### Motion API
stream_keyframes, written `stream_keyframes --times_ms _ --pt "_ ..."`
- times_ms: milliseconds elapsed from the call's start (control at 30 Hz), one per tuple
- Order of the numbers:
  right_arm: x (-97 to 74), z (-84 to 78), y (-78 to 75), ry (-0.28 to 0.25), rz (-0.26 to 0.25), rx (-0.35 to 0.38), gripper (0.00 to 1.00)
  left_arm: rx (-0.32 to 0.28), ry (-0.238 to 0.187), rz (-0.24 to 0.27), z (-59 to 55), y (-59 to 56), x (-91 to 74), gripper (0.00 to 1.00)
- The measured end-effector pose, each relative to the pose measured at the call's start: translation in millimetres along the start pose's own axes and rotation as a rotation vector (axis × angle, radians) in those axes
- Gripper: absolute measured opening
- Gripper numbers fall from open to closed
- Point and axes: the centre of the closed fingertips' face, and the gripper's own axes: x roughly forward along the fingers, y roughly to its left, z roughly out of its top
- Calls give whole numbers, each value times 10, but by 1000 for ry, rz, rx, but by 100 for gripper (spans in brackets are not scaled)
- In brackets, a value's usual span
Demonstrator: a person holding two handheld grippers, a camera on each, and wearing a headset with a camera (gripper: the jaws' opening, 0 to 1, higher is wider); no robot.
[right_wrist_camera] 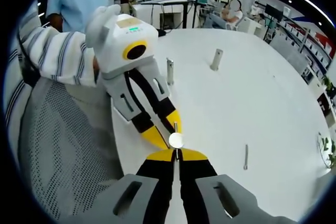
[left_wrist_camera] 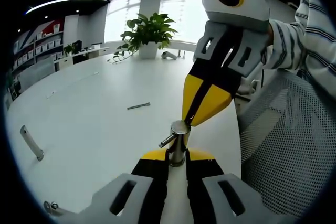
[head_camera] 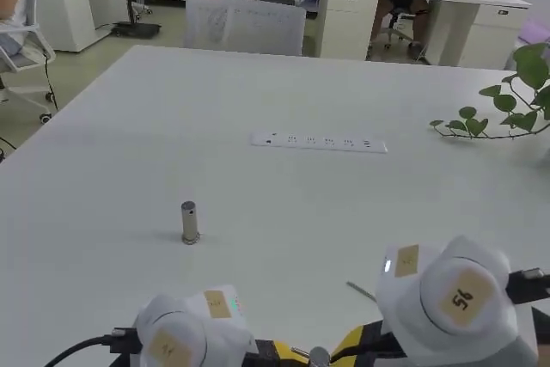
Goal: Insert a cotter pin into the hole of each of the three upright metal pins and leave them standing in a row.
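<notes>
In the left gripper view, the left gripper (left_wrist_camera: 177, 154) rises from the bottom centre with its jaws closed on either side of an upright metal pin (left_wrist_camera: 179, 148), clamping its lower part just above the table (left_wrist_camera: 94, 103). The right gripper (left_wrist_camera: 198, 116) comes down from the upper right of that frame, and its yellow tips are pressed together right against the top of the clamped pin. A cotter pin (left_wrist_camera: 166, 141) sticks out of the pin's head toward the lower left, on the side away from those tips, so they seem to pinch its other end.

In the right gripper view, the pin's round top sits directly at the tips of the closed jaws in the lower centre. Two more metal pins (right_wrist_camera: 170, 71) (right_wrist_camera: 216, 59) stand upright well beyond, in the upper centre. A loose cotter pin (right_wrist_camera: 245, 157) lies flat on the table at the lower right.

In the head view both grippers sit at the bottom edge, with a single standing pin to the left of centre.
</notes>
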Motion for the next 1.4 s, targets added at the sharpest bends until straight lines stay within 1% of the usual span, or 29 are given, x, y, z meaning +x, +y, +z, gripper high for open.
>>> stream_keyframes --times_ms 167,267,500,633,900,967,1100,1400 --pt "2 -3 5 -2 9 -23 5 -5 -2 0 0 2 -1 11" --pt "9 -9 29 -1 18 -25 8 -8 -3 0 2 4 -1 11" --pt "-3 -16 32 -6 6 -25 10 -12 -3 1 2 4 -8 10" --pt "-36 -54 14 -7 -1 -18 11 -11 -2 1 -1 2 -12 10" --pt "-63 -114 19 -1 -2 -8 9 -13 -2 2 -8 3 -17 10" --pt "-61 -117 20 -1 0 -5 7 -13 -2 3 -8 2 -17 10" --pt "-57 -102 11 -7 0 -7 5 -12 -2 3 -8 2 -19 10" --pt "-38 -58 21 -16 8 -8 5 -13 -1 2 -5 2 -20 10"
